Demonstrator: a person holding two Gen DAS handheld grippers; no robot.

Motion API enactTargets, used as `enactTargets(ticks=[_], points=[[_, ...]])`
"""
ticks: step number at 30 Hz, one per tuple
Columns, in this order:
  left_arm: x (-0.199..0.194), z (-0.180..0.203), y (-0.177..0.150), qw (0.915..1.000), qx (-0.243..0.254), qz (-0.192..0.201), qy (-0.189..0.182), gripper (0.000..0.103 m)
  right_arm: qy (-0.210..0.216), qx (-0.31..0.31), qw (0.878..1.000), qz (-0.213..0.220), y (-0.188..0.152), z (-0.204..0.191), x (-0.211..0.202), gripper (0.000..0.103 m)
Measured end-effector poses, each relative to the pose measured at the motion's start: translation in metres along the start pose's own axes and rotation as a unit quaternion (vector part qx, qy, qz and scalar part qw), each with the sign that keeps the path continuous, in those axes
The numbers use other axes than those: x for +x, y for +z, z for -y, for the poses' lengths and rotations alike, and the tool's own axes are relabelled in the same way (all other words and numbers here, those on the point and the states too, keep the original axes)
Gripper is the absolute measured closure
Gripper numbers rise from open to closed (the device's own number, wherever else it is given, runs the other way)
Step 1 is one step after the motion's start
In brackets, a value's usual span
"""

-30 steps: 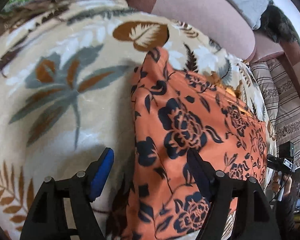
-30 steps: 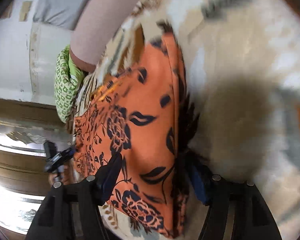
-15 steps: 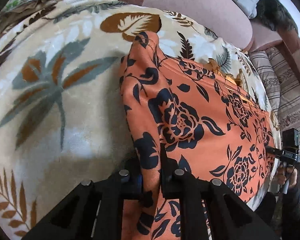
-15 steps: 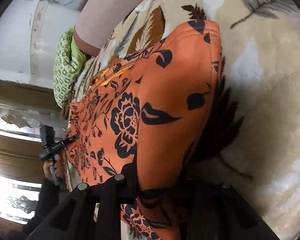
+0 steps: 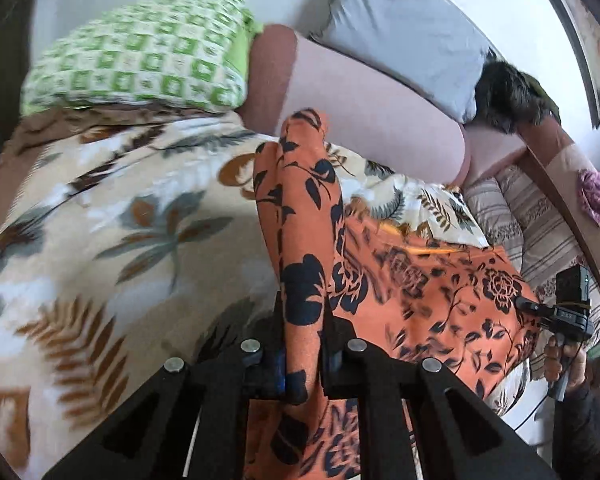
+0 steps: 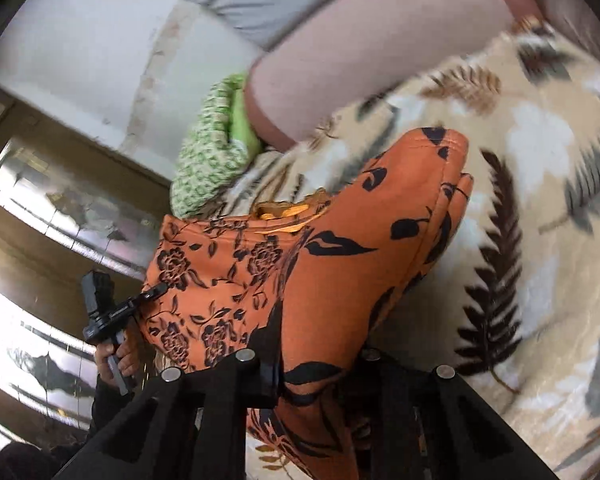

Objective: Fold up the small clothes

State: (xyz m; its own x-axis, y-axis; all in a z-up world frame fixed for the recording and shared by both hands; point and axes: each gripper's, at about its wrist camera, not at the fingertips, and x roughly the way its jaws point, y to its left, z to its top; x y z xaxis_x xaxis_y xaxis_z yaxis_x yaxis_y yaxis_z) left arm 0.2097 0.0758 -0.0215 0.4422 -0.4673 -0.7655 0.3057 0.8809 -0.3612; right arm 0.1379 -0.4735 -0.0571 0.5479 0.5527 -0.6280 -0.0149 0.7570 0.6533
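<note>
Jaws of the left gripper (image 5: pixel 302 354) are clamped on a bunched edge of the orange floral garment (image 5: pixel 440 292), while the right gripper's (image 6: pixel 320 372) jaws are closing on the opposite edge, fabric pinched between them; the garment hangs lifted above the leaf-patterned blanket (image 5: pixel 100 240), near the green checked pillow (image 5: pixel 140 60).

Spread across the bed, a cream blanket (image 5: pixel 112 216) printed with brown and grey leaves. At its far edge, a green-and-white checked pillow (image 5: pixel 140 64), touching a long pink bolster (image 5: pixel 364 108). Behind the bolster, a grey pillow (image 5: pixel 404 40) against the white wall, with something dark and furry (image 5: pixel 512 100) just beside it. Off the blanket's right end, striped bedding (image 5: pixel 540 216). In the right wrist view, carved wooden panelling (image 6: pixel 40 216), glossy and blurred.
</note>
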Motion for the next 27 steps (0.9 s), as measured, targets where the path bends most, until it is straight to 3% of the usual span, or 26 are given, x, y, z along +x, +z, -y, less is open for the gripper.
enactTargets(ticks=[2,5,6,7,8,10,13,15,16,18,19,20,22,23,25,27], points=[[0.005,-0.005,-0.020,0.9998,-0.006,0.001,0.017,0.089,-0.016,-0.012,0.999,-0.037,-0.004,0.009,0.015,0.083],[0.056,-0.042,-0.057,0.9947,-0.067,-0.070,0.036,0.083,-0.069,0.001,0.995,-0.073,-0.023,0.045,0.052,0.075],[0.078,-0.060,-0.072,0.9874,-0.094,-0.105,0.073,0.084,-0.089,0.016,0.991,-0.094,-0.030,0.059,0.065,0.072],[0.089,-0.070,-0.080,0.9820,-0.106,-0.125,0.095,0.070,-0.123,0.041,0.986,-0.107,-0.038,0.074,0.073,0.061],[0.082,-0.078,-0.085,0.9840,-0.129,-0.099,0.073,0.070,-0.107,0.053,0.989,-0.084,-0.042,0.078,0.067,0.059],[0.060,-0.080,-0.081,0.9843,-0.141,-0.072,0.078,0.062,-0.124,0.049,0.990,-0.054,-0.041,0.070,0.050,0.044],[0.033,-0.068,-0.070,0.9912,-0.105,-0.034,0.073,0.059,-0.161,0.027,0.987,0.007,-0.033,0.049,0.014,0.042],[0.013,-0.054,-0.067,0.9957,-0.080,-0.014,0.044,0.059,-0.121,0.021,0.992,0.029,-0.033,0.029,-0.005,0.040],[0.007,-0.049,-0.066,0.9968,-0.073,-0.012,0.029,0.057,-0.067,0.019,0.997,0.030,-0.037,0.016,-0.009,0.039],[0.003,-0.031,-0.075,0.9984,-0.054,-0.013,-0.011,0.048,0.027,0.017,0.999,0.002,-0.052,0.008,-0.005,0.031],[0.010,-0.019,-0.078,0.9988,-0.045,-0.016,-0.015,0.043,0.046,0.018,0.999,-0.013,-0.058,0.009,0.004,0.030],[0.019,-0.014,-0.084,0.9992,-0.032,-0.020,-0.011,0.043,0.045,0.022,0.998,-0.033,-0.064,0.015,0.017,0.030],[0.041,-0.014,-0.100,0.9982,-0.018,-0.043,0.038,0.043,-0.013,0.076,0.994,-0.073,-0.077,0.056,0.050,0.031],[0.064,-0.021,-0.110,0.9928,-0.019,-0.082,0.086,0.044,-0.004,0.117,0.990,-0.072,-0.080,0.073,0.054,0.034],[0.074,-0.025,-0.117,0.9901,-0.017,-0.093,0.103,0.044,0.044,0.181,0.982,-0.027,-0.081,0.084,0.041,0.035],[0.057,-0.013,-0.116,0.9913,-0.006,-0.061,0.116,0.044,0.044,0.118,0.992,-0.012,-0.071,0.056,0.029,0.032]])
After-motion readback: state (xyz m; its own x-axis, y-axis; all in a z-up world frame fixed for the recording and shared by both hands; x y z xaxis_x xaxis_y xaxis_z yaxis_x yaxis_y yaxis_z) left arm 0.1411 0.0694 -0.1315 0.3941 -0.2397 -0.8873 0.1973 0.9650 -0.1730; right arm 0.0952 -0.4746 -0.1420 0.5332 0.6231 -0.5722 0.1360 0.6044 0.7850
